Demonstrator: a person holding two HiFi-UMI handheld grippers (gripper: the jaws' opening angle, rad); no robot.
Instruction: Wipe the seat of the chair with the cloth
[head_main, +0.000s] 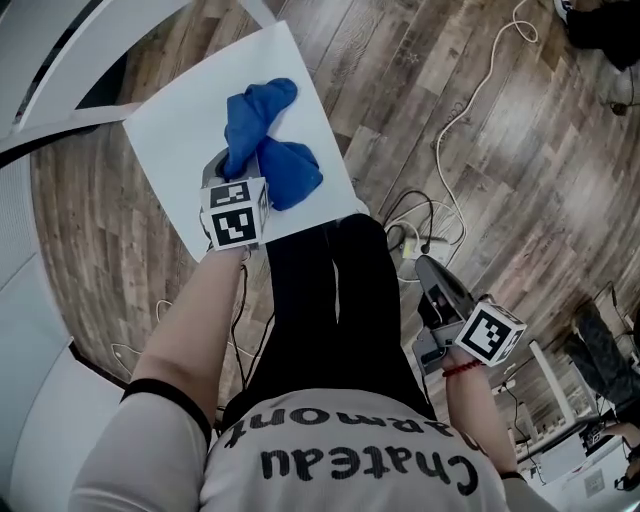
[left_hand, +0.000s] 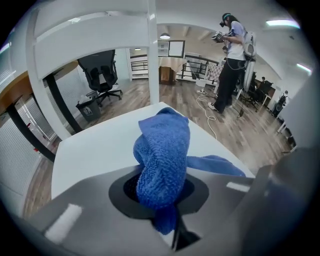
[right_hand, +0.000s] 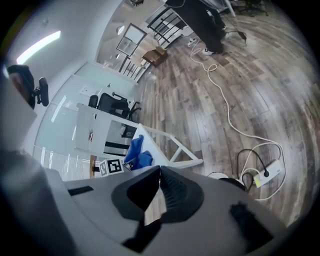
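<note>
A blue cloth (head_main: 268, 145) lies bunched on the white chair seat (head_main: 175, 130). My left gripper (head_main: 228, 185) sits at the seat's near edge, shut on the cloth (left_hand: 162, 160), which rises in a fold between the jaws with a tail trailing right over the seat (left_hand: 95, 147). My right gripper (head_main: 432, 272) hangs off to the right over the wood floor, away from the chair, jaws shut with nothing between them (right_hand: 160, 175). In the right gripper view the chair (right_hand: 172, 150) and cloth (right_hand: 137, 154) show small and far off.
White cables and a power strip (head_main: 415, 242) lie on the wood floor right of the chair. A white desk edge (head_main: 40, 70) is at far left. A black office chair (left_hand: 102, 75) and a standing person (left_hand: 232, 60) are beyond the seat.
</note>
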